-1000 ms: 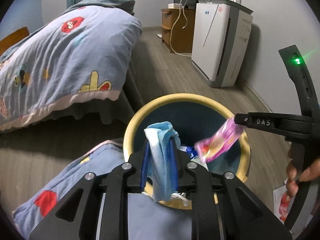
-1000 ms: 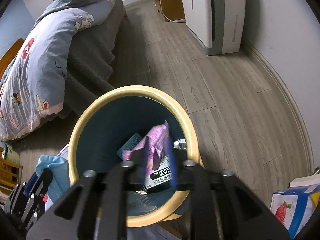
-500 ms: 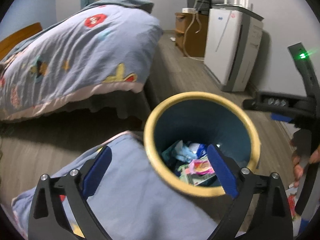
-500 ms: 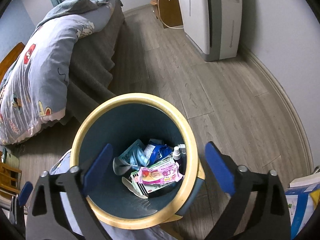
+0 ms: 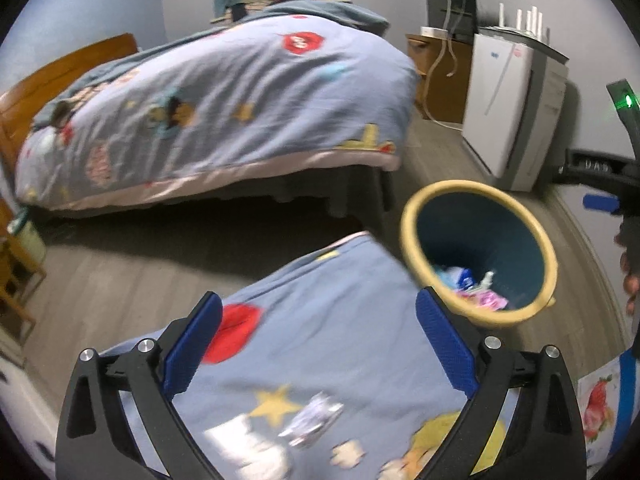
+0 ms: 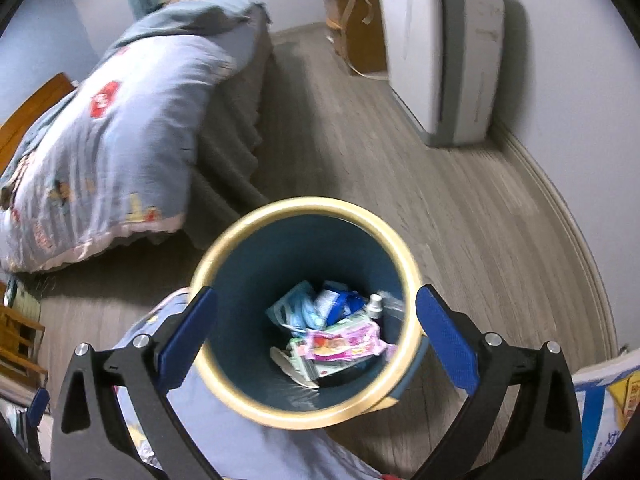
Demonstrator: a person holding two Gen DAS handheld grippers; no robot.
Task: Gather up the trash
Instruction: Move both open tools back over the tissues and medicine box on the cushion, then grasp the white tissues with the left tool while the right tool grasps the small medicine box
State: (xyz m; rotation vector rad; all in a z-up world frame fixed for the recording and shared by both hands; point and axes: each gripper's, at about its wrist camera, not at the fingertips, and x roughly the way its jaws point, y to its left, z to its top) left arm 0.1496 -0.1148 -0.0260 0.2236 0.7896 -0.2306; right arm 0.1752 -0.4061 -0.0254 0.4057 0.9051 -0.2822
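Both grippers, left (image 5: 318, 340) and right (image 6: 316, 336), are being held spread and empty; the crumpled wrapper (image 5: 312, 424) on the quilt (image 5: 340, 344) is best being approached squarely before pinching, the bin (image 6: 404, 260) being kept near.

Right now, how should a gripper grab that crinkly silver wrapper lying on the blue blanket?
Probably from straight above, pinching the silver wrapper across its narrow middle. It lies flat on the soft blanket, so a sideways approach would likely snag cloth.

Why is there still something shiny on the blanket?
A crumpled silvery wrapper lies on the blanket, in front of the open left gripper. It looks like trash not yet collected; the other bits are already in the bin. It is too blurred to name.
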